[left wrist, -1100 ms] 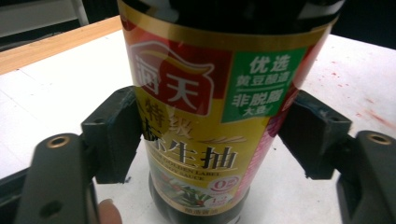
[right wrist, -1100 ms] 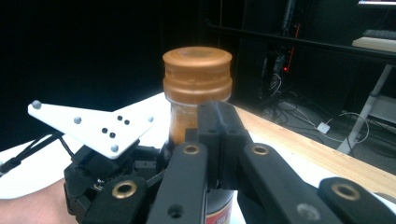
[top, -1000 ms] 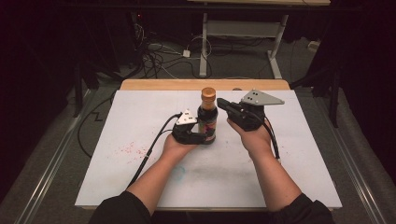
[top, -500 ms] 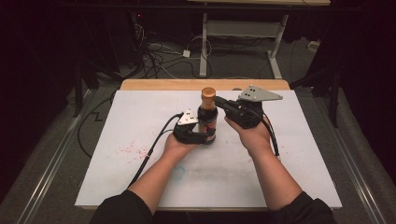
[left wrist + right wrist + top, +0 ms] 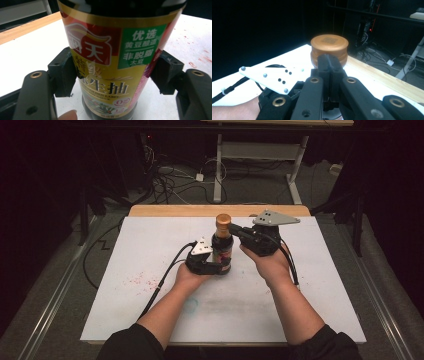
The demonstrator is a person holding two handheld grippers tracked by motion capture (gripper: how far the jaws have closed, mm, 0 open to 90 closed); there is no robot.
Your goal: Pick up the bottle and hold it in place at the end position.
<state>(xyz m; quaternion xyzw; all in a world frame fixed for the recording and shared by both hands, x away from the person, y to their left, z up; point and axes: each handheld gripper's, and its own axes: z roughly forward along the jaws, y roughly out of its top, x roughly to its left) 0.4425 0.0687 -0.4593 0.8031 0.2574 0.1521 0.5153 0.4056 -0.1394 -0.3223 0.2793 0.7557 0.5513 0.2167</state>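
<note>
We see a soy sauce bottle point(image 5: 222, 251) standing upright near the middle of the white table point(image 5: 125, 255), a little toward its far edge, where a strip of bare wood point(image 5: 165, 210) shows beyond the white surface. The bottle is dark, with a copper-coloured cap point(image 5: 223, 219) and a gold, red and green label printed in Chinese characters (the left gripper view gives us the label close up point(image 5: 110, 55)).

The left gripper point(image 5: 214, 266) lies low on the table and clamps the bottle's lower body; in its own view the two black pads point(image 5: 62, 72) press against either side of the label, so we read it as gripping the bottle. A fingertip point(image 5: 67, 116) of the person's left hand shows at the bottom edge of that view.

The right gripper point(image 5: 239, 231) is held higher, level with the bottle's neck, its grey three-cornered plate point(image 5: 276, 218) on top. In the right gripper view its jaws are drawn together with no gap between them, their tips point(image 5: 329, 65) just below and in front of the cap point(image 5: 329, 44); we cannot tell whether they touch it. They hold nothing.

Faint red specks point(image 5: 137, 281) mark the white surface to the left of the person's left forearm point(image 5: 167, 310). Cables point(image 5: 170, 177) lie on the floor beyond the table.
</note>
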